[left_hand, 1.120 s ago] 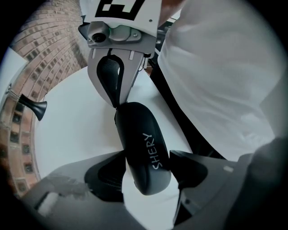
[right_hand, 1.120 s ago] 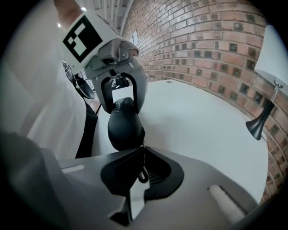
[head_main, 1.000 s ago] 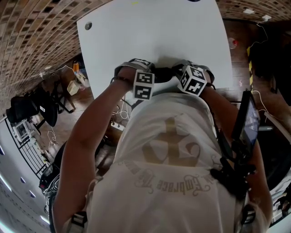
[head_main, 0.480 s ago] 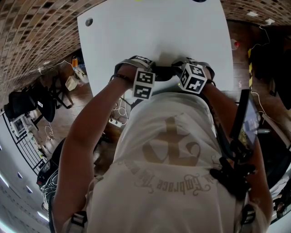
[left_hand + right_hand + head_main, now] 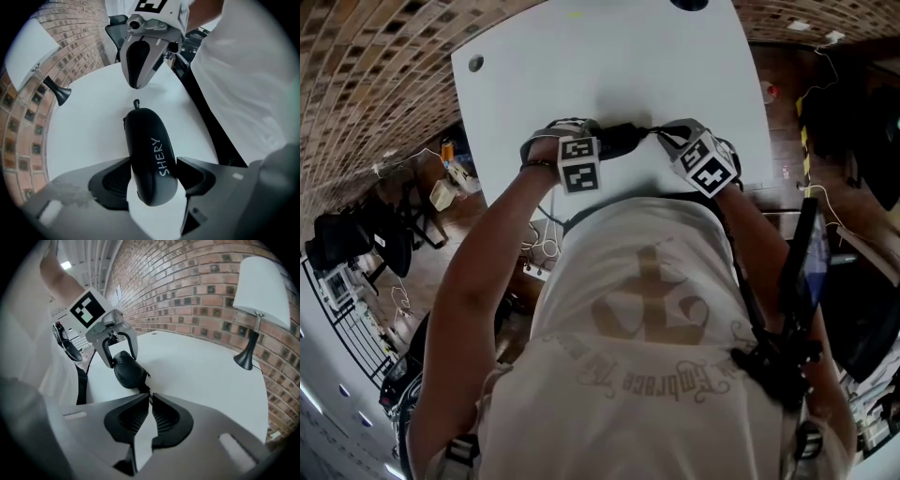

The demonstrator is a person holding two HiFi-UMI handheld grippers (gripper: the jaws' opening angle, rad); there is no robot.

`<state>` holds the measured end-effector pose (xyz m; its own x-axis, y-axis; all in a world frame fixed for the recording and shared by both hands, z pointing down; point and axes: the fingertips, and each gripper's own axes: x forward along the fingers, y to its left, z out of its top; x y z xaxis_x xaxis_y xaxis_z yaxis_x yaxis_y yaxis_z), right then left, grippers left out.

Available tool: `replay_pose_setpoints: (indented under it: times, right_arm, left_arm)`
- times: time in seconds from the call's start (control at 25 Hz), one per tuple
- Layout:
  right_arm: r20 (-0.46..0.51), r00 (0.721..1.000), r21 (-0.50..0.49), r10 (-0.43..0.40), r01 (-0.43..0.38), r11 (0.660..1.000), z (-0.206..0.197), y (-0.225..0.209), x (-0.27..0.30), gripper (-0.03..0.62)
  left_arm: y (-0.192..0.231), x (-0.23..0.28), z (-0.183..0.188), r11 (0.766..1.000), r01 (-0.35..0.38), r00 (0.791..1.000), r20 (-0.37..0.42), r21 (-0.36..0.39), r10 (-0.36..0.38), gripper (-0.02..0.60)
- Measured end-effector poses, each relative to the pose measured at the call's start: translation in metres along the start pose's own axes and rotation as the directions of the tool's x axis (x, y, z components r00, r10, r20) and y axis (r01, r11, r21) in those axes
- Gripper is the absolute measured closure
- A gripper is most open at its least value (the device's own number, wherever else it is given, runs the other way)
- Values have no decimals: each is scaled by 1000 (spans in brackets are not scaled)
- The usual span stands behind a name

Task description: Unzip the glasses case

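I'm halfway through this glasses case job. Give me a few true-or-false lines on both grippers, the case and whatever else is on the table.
1. The left gripper has the glasses case between its jaws. True.
2. The right gripper has its jaws spread wide. False: they are all but together, right at the zipper end of the case; whether they pinch the pull cannot be told.
3. The glasses case is white. False: it is black.
4. A lamp stands on the table. True.
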<state>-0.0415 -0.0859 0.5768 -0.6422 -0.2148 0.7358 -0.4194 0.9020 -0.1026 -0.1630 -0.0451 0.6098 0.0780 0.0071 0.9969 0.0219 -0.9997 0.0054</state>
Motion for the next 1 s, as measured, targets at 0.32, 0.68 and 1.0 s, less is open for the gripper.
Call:
replay_pose_setpoints:
  times: [0.32, 0.68, 1.0]
  right_arm:
    - [28, 995, 185, -98, 91, 979, -13, 39, -24, 566]
    - [58, 972, 301, -228, 200, 932, -23, 79, -49, 566]
    - [55, 973, 294, -223, 198, 935, -19, 99, -35, 566]
  left_arm:
    - [24, 2, -37, 992, -54, 995, -78, 118, 63, 253]
    - [43, -16, -38, 980, -194, 981, 2, 50, 194, 255]
    - [18, -45, -64, 950, -284, 948, 113, -126, 298, 303]
